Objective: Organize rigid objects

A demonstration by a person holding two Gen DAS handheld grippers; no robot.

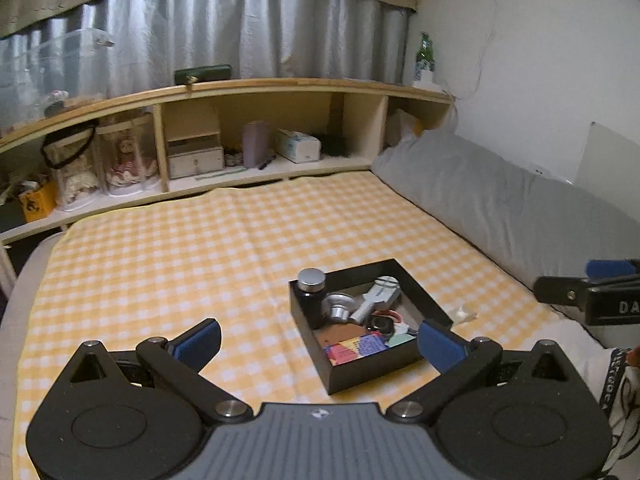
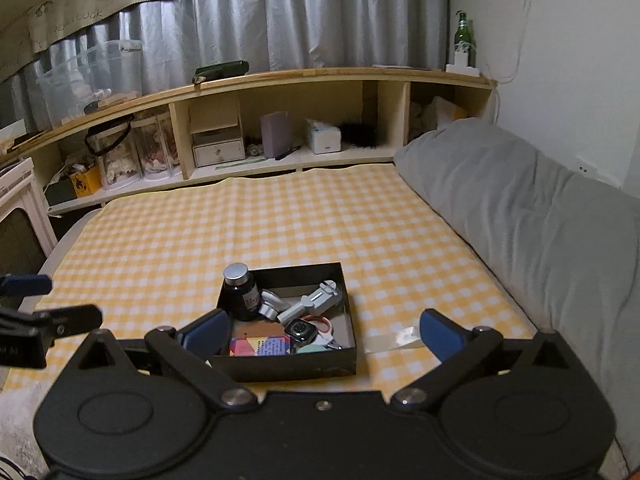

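Both my grippers hang above the yellow checked cloth (image 2: 280,224) with nothing between their pads: my right gripper (image 2: 322,334) splayed wide, my left gripper (image 1: 320,344) likewise spread and empty. Just beyond my fingertips sits the black tray (image 2: 296,368), on the cloth's near half, already loaded: a dark bottle (image 2: 240,294) with a silver cap upright in its far-left corner, a grey handle-shaped gadget (image 2: 310,302) lying flat, a smartwatch (image 2: 302,330), colourful cards (image 2: 260,346). The gadget's long axis runs diagonally, its head aimed at the tray's far-right corner; the bottle's axis stands vertical. I judge the sorting nearly finished, both hands clear of the tray. Only a small clear wrapper (image 2: 394,338) lies loose on the cloth just right of the tray; fetching it, if it counts, would call for a low, flat pinch. Behind, a grey pillow (image 2: 520,216) and wooden shelves (image 2: 280,80).
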